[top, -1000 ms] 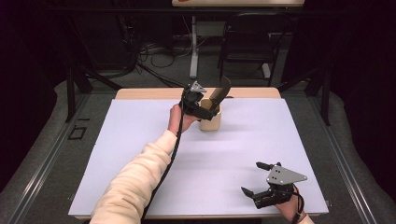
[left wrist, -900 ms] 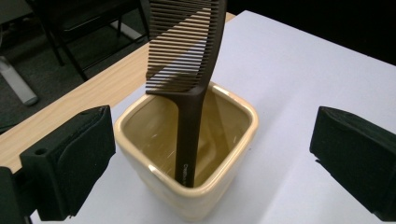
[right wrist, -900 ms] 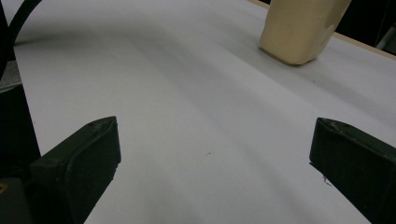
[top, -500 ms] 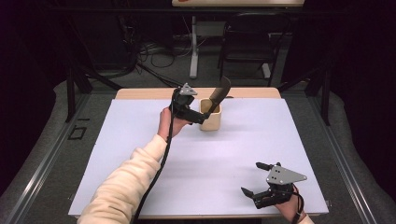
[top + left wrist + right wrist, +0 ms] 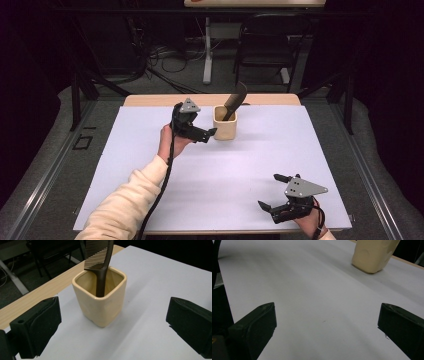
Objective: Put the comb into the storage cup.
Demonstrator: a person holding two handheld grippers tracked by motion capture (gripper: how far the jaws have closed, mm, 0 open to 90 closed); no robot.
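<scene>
Left gripper [image 5: 210, 134]: I hold it just beside the cup, on the cup's left in the high view, its jaws spread wide with nothing between them.

Cup [image 5: 224, 123]: a cream, square-mouthed cup that stands upright on the white sheet [image 5: 150, 150] near the table's far edge; in the left gripper view [image 5: 101, 298] it sits between my 2 black jaws but a little beyond them, touching neither.

Comb [image 5: 234, 101]: a dark brown comb, handle down inside the cup, toothed end up and leaning away over the rim [image 5: 100, 255].

What changed: 1 second ago my left gripper was up against the cup and the comb; now it sits back to the left, apart from both.

What that means: I judge the comb is delivered, since it stands in the cup with no help from me and the cup has not tipped. The placing step looks done.

Right gripper [image 5: 274, 192]: rests at the near right of the sheet, well apart from the cup, jaws wide and holding nothing, as it was 1 second ago.
</scene>
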